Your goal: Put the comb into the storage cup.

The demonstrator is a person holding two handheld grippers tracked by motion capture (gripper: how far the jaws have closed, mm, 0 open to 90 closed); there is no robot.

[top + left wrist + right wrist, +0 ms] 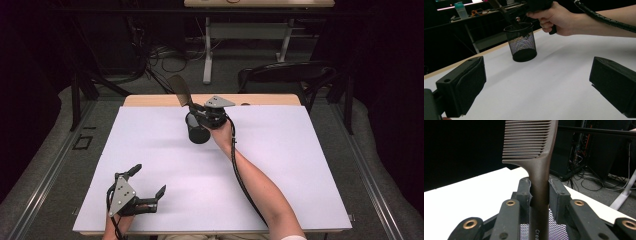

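A white sheet (165, 165) covers the table, whose bare wooden edge (150, 100) shows along the far side; beyond it stand a dark chair (285, 75) and the white legs of another table (207, 60), with cables on the floor. Nothing lies on the sheet between the 2 grippers. The black mesh cup (197, 131) stands near the far middle of the sheet, tilted slightly in the high view, its mesh wall and dark base plain in the left gripper view (521, 45). The right gripper (202, 111) hangs right over the cup's mouth, its 2 jaws pressed against the handle of a brown comb (537, 165); the comb's teeth rise above the jaws and its handle runs down into the cup, where mesh shows behind it. The left gripper (148, 181) rests near the sheet's near left corner, well apart from the cup, jaws spread wide with nothing between them.
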